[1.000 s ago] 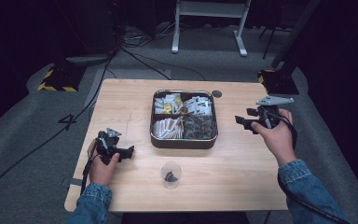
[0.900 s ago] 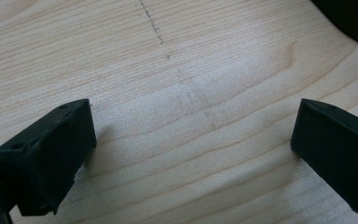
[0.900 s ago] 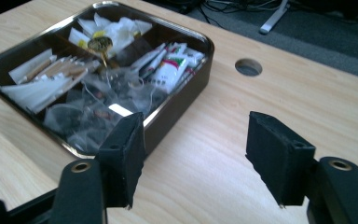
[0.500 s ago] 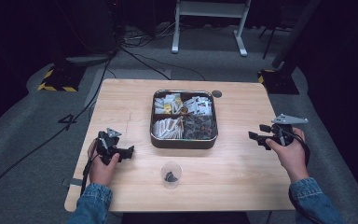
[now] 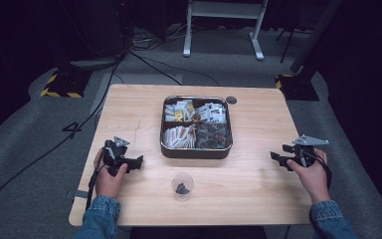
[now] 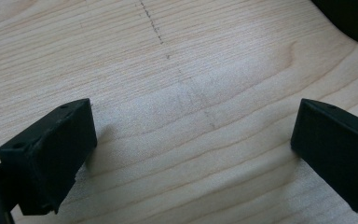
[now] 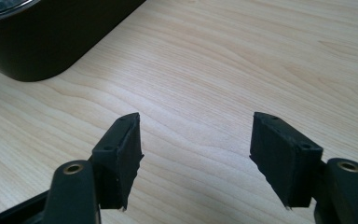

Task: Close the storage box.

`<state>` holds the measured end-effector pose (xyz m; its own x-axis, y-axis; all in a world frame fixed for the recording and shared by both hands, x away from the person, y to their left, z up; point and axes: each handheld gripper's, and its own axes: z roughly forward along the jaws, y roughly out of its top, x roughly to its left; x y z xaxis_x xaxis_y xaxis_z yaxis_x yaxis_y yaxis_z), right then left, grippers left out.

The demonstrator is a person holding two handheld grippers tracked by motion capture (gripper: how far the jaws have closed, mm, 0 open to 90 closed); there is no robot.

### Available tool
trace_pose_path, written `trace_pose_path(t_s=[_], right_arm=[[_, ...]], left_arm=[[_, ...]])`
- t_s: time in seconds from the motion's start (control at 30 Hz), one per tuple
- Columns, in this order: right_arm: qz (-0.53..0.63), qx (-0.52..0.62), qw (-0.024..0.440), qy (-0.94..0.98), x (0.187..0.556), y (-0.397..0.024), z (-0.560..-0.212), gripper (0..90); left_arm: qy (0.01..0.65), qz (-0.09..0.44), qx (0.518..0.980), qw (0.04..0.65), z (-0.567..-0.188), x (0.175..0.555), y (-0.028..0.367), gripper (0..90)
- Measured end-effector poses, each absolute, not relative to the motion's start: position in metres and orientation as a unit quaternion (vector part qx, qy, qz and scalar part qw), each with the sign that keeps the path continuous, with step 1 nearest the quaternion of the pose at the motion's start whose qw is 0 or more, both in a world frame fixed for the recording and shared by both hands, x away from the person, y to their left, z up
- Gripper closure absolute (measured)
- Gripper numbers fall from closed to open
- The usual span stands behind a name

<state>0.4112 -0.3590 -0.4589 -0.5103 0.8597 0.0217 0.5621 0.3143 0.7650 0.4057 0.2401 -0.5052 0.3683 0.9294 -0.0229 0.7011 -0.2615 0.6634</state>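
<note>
A square metal tin [image 5: 196,152] stands at the table's centre, its compartments full of small packets. In front of it is a small clear cup [image 5: 182,185] with something dark inside. My left gripper [image 5: 138,163] rests low on the wood at the near left, pointing right; its jaws [image 6: 193,140] are open over bare wood. My right gripper [image 5: 277,155] sits low at the near right, pointing left toward the tin [image 7: 42,44]. Its jaws [image 7: 196,135] have just been opening and stand wide, with nothing between them.
The wooden table [image 5: 258,191] has a small dark round disc [image 5: 231,100] behind the tin's far right corner. Cables and a white stand's legs [image 5: 222,30] lie on the grey floor beyond the far edge.
My right hand has come down and toward the table's near right, from a higher spot beside the tin. Its jaws look a little wider. The left hand has stayed put.
</note>
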Motion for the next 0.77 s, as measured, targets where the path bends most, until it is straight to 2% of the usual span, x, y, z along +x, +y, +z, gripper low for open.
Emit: trace_pose_path(t_s=[0.4, 0.5, 0.63, 0.77], right_arm=[[0.339, 0.47, 0.208, 0.788, 0.409, -0.368, -0.485, 32.8], [0.318, 0.466, 0.211, 0.798, 0.41, -0.367, -0.494, 29.7], [0.343, 0.472, 0.212, 0.784, 0.412, -0.367, -0.503, 18.0], [0.344, 0.471, 0.212, 0.784, 0.412, -0.366, -0.503, 17.8]], left_arm=[[0.528, 0.19, 0.772, 0.3, -0.505, 0.406, 0.24, 0.5], [0.528, 0.19, 0.772, 0.3, -0.505, 0.406, 0.24, 0.5], [0.528, 0.19, 0.771, 0.3, -0.505, 0.406, 0.24, 0.5], [0.531, 0.19, 0.769, 0.299, -0.505, 0.405, 0.24, 0.5]])
